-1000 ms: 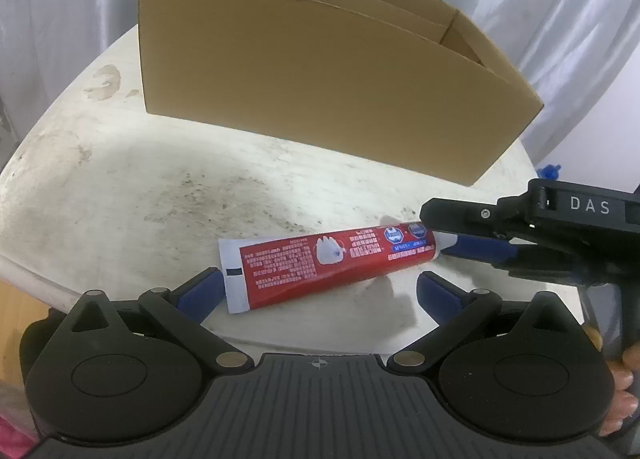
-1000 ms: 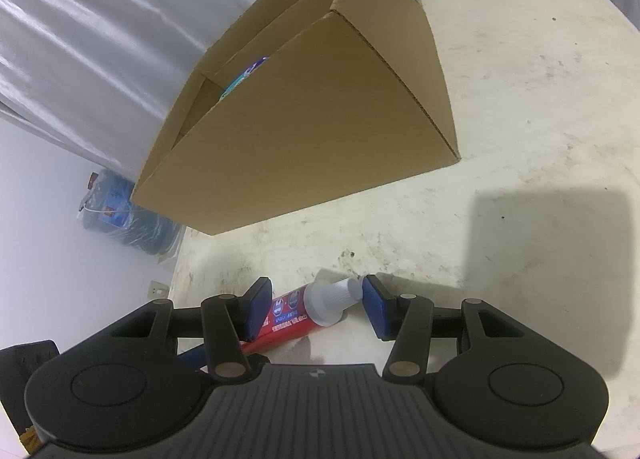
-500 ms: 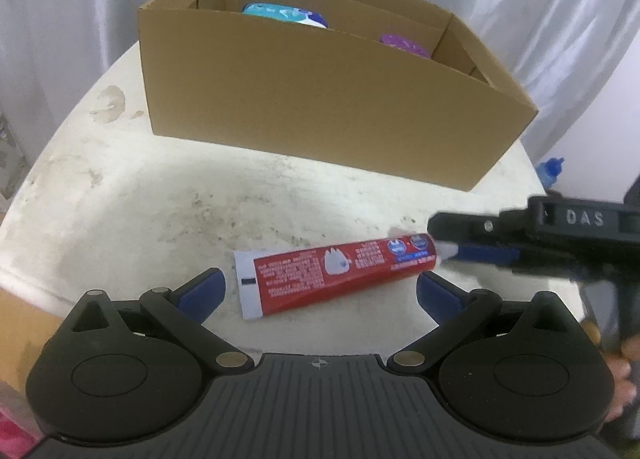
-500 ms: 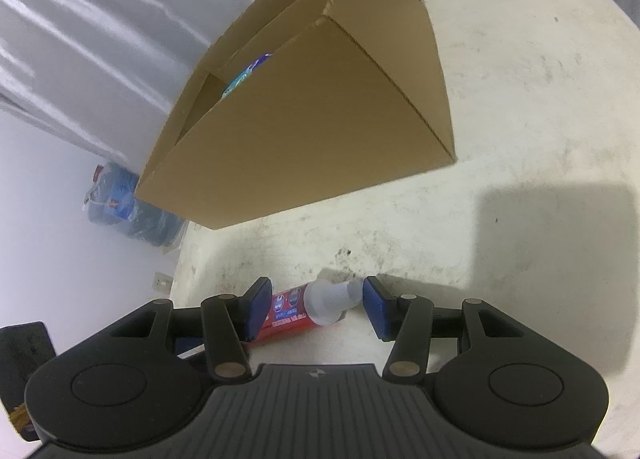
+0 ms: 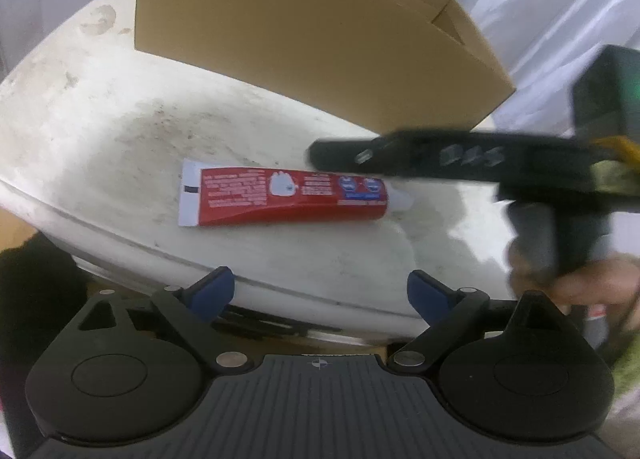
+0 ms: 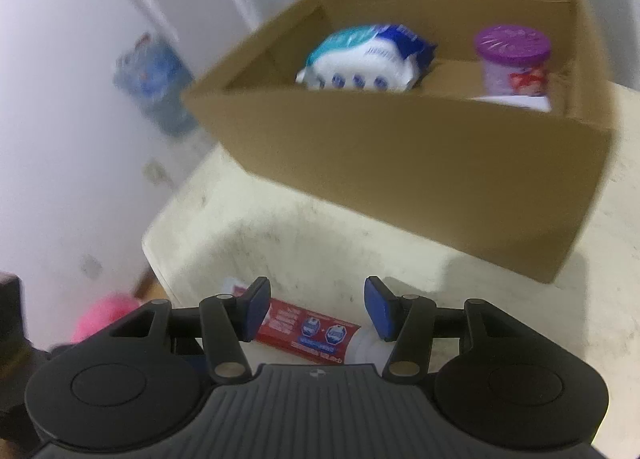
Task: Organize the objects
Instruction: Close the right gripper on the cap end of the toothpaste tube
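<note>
1. White curtains and a scuffed round white table (image 5: 120,107) frame the scene; at the fingers, the right gripper (image 6: 316,309) stands with its blue pads apart, straddling the cap end of a red toothpaste tube (image 6: 308,333) without pressing on it.
2. Left gripper (image 5: 320,291) hangs at the table's near edge, its jaws wide but closing on empty air, the tube (image 5: 280,195) lying flat at 12 o'clock from it, well short of its pads.
3. Risk, as judged: the tube lies across the right jaws' line rather than squarely between the pads, so a closure now could pinch only the slick white cap and let the body swing or slip out.
4. A second hazard: the left wrist view shows the right tool reaching over the tube from 3 o'clock; both tools converging on one tube could collide.
5. Edges: the tube's crimped tail sits near the table rim at 7 o'clock, so a nudge that way could send it off.
6. Open room: bare tabletop lies between tube and cardboard box (image 6: 400,147) at 12 o'clock; inside it a blue-and-white pack (image 6: 364,59) and a purple-lidded jar (image 6: 512,59) leave free floor between them and at the near wall.
</note>
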A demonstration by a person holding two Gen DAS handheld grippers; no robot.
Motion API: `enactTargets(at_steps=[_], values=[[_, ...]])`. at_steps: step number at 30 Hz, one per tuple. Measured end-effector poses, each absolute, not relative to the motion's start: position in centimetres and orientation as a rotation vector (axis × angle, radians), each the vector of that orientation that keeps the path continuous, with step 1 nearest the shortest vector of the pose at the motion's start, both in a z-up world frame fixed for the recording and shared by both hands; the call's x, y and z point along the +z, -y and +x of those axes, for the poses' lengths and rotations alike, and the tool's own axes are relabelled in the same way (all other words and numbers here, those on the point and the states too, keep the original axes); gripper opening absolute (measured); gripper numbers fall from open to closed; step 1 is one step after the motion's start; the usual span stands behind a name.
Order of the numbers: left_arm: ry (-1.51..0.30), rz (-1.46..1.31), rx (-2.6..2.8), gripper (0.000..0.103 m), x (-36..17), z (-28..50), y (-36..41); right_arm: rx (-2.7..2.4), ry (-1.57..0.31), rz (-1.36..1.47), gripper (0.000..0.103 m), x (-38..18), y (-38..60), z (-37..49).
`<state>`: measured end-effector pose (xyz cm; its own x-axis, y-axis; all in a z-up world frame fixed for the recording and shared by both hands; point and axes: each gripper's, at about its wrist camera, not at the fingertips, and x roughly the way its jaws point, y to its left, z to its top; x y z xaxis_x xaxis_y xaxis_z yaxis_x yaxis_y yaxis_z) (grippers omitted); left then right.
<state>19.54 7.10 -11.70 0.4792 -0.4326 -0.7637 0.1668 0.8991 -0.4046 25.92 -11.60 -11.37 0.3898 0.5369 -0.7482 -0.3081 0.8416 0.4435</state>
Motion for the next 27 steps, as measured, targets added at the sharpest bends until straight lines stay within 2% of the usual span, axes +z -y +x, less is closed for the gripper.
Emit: enactTargets(at_steps=[4,10,13,14,15,21,27], values=[[-1.018,-0.319,-0.379,0.08,-11.6,19.6,-7.6,0.56,-1.06,0.24,0.056,-11.5,11.3,25.0],[-1.026,-0.344,-0.405,0.074,-11.7,19.3,-8.1,0.567,-1.084,0.282,0.052,-11.5,11.2,23.7],[-1.031,-0.357,-0.417,0.069,-11.9,19.4,-8.3,0.564,-1.096,0.294,0.04,-11.6,11.1,23.2],[-1.031,-0.362,-0.419,0.068,-12.0,19.4,-8.3,0.565,-1.101,0.296,0.032,-11.7,11.0,23.1],[-1.026,-0.364,-0.423,0.067,-11.9,19.4,-8.3,0.574,-1.106,0.304,0.03,-11.8,11.0,22.9],[-1.035,-0.375,-0.45,0.052,-12.1,19.3,-8.2,0.579,-1.12,0.316,0.03,-11.7,10.7,22.0],[-1.068,-0.355,-0.484,0.051,-12.2,18.5,-7.7,0.589,-1.163,0.346,0.03,-11.7,11.0,20.5]])
